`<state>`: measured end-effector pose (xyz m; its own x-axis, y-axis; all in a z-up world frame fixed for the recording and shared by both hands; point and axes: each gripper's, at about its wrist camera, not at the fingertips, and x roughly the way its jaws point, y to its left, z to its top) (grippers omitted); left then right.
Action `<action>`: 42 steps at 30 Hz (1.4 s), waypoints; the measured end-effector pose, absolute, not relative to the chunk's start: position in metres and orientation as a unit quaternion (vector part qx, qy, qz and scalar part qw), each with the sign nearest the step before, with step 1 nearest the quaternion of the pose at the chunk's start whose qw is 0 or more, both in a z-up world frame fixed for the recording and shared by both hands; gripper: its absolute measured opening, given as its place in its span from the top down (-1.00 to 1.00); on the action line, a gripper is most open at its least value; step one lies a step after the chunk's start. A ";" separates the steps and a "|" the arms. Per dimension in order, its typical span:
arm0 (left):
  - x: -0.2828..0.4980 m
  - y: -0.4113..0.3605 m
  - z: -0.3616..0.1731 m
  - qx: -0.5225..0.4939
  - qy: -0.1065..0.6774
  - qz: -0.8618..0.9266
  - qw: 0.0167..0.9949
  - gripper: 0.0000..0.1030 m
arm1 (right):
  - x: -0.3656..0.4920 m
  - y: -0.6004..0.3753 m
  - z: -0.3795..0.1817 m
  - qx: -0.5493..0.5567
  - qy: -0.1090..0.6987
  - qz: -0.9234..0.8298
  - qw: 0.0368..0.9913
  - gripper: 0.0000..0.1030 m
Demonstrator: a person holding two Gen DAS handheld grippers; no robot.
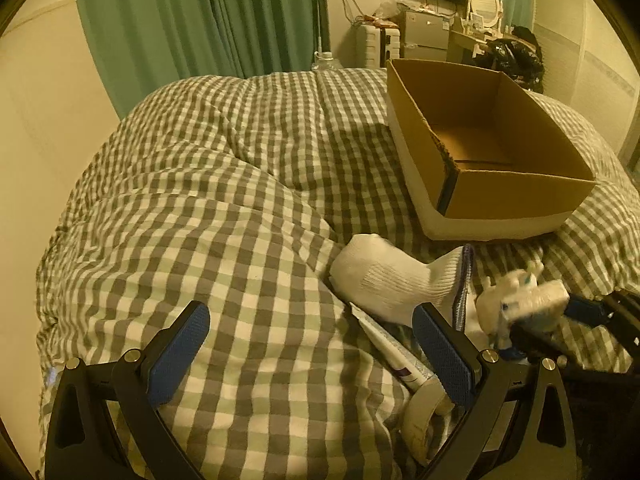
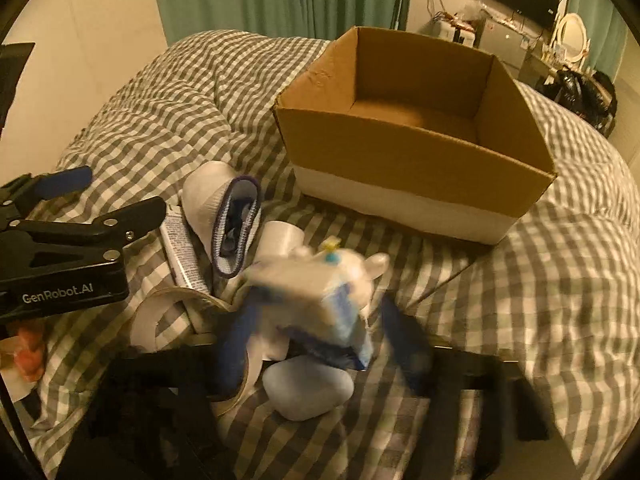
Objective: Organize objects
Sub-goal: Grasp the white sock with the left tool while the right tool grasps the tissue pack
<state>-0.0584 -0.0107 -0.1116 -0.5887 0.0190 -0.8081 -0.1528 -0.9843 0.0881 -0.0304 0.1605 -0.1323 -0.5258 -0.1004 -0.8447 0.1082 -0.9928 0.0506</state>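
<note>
An open cardboard box point(image 1: 516, 196) point(image 2: 416, 160) sits on the checked duvet, its floor bare. My right gripper point(image 2: 320, 324) is shut on a white packet with blue print point(image 2: 316, 292) point(image 1: 528, 300), held above the bed in front of the box; it is motion-blurred. My left gripper point(image 1: 312, 344) is open and empty, low over the duvet. Its right finger is beside a white sock point(image 1: 392, 280) point(image 2: 224, 216) and a tube point(image 1: 396, 356) point(image 2: 182, 248). A tape roll point(image 1: 420, 420) point(image 2: 160, 320) lies next to the tube.
The checked duvet point(image 1: 224, 216) point(image 2: 560, 280) covers the whole bed. A pale rounded object point(image 2: 308, 392) lies under my right gripper. Green curtains point(image 1: 200, 32) hang behind, with a wall at left and furniture at far right.
</note>
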 end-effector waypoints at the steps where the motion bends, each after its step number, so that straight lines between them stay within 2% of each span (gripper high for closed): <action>1: -0.059 -0.010 -0.112 -0.451 0.073 0.888 0.051 -1.00 | -0.030 0.162 -0.131 0.481 0.003 -0.875 0.059 0.15; 3: -0.061 -0.008 -0.112 -0.452 0.071 0.887 0.058 -1.00 | -0.028 0.164 -0.128 0.472 -0.003 -0.880 0.061 0.36; 6: -0.063 -0.005 -0.111 -0.453 0.064 0.886 0.074 -1.00 | -0.025 0.168 -0.115 0.452 -0.005 -0.890 0.060 0.51; 20: -0.089 0.034 -0.132 -0.468 0.088 0.870 0.130 -1.00 | -0.027 0.204 -0.094 0.422 -0.013 -0.906 0.028 0.55; 22: -0.091 0.037 -0.135 -0.467 0.092 0.870 0.132 -0.85 | -0.030 0.208 -0.098 0.426 -0.019 -0.904 0.028 0.55; 24: -0.091 0.039 -0.138 -0.471 0.092 0.867 0.136 -0.40 | -0.031 0.209 -0.102 0.432 -0.022 -0.901 0.031 0.55; 26: -0.093 0.038 -0.140 -0.474 0.091 0.865 0.137 -0.13 | -0.032 0.209 -0.104 0.434 -0.024 -0.900 0.034 0.55; 32: -0.091 0.035 -0.136 -0.461 0.094 0.872 0.136 0.06 | -0.031 0.208 -0.106 0.433 -0.024 -0.900 0.034 0.55; 34: -0.089 0.031 -0.133 -0.458 0.089 0.874 0.136 0.22 | -0.029 0.206 -0.104 0.431 -0.020 -0.902 0.033 0.55; 35: -0.087 0.030 -0.131 -0.455 0.087 0.876 0.135 0.43 | -0.028 0.205 -0.102 0.428 -0.018 -0.903 0.033 0.55; 42: -0.073 0.020 -0.110 -0.436 0.075 0.886 0.135 0.56 | -0.019 0.195 -0.086 0.410 -0.002 -0.911 0.033 0.55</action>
